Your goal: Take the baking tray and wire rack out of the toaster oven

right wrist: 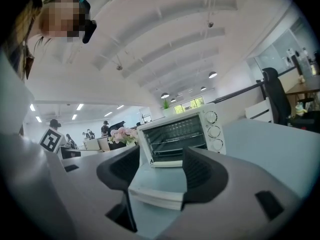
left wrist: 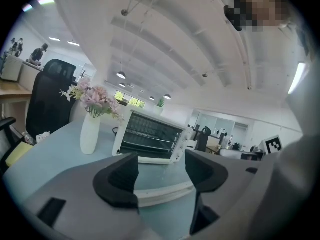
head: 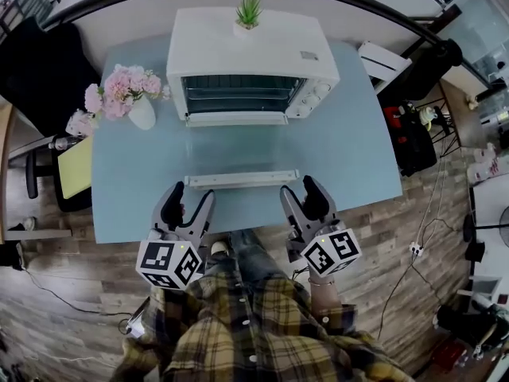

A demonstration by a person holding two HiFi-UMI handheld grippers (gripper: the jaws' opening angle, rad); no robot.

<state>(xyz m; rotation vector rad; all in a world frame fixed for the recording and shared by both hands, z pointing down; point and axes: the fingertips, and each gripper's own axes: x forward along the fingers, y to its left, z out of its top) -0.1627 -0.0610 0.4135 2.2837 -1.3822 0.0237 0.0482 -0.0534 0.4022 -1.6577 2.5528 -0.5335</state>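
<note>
At the back of the blue surface (head: 358,134) stands the white oven (head: 246,46), its front open, with the wire rack (head: 238,94) inside. A small plant (head: 249,10) sits on top of the oven and a vase of pink flowers (head: 141,111) stands just beside it. Well in front of the oven, a long white tray (head: 241,180) (only its pale rim reads clearly) lies flat on the surface. The left hand-held gripper (head: 189,197) and the right hand-held gripper (head: 301,191) hover near the surface's front edge, just short of the tray's two ends. Both have their jaws spread wide and pinch nothing.
</note>
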